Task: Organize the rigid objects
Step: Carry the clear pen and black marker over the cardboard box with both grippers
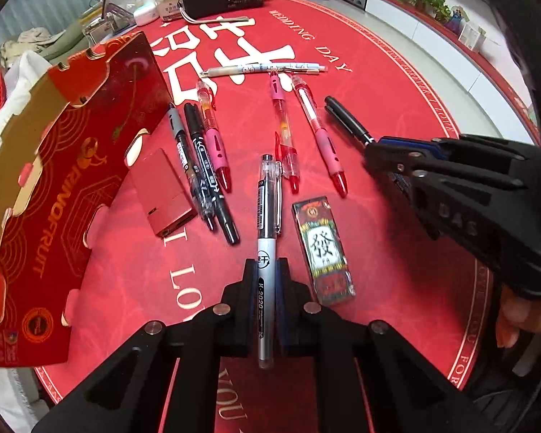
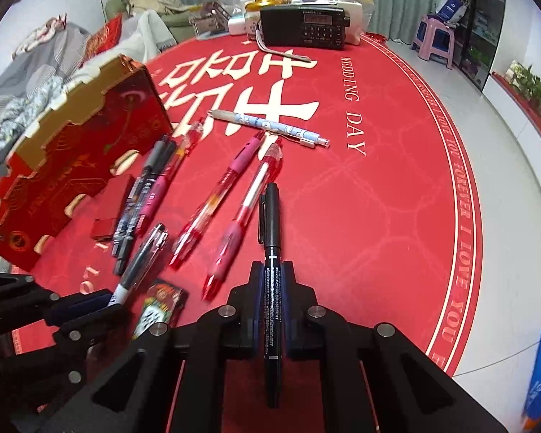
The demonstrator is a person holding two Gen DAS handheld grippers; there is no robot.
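Observation:
My left gripper (image 1: 266, 274) is shut on a clear-and-white gel pen (image 1: 268, 213) that lies along its fingers above the red round table mat (image 1: 396, 216). My right gripper (image 2: 272, 281) is shut on a black marker (image 2: 271, 238); in the left wrist view it shows at the right (image 1: 371, 151), clamping the same marker (image 1: 346, 119). Several pink and red pens (image 1: 319, 133) lie loose on the mat, with two black markers (image 1: 198, 158) and a pink pen (image 1: 212, 133) side by side. A white patterned pen (image 1: 267, 68) lies farther back.
A red and gold cardboard box (image 1: 65, 187) stands at the left. Beside it are a small red case (image 1: 162, 191) and a mahjong-print pack (image 1: 324, 249). A black radio (image 2: 303, 27) and bottles crowd the far edge. A hand (image 1: 512, 321) holds the right gripper.

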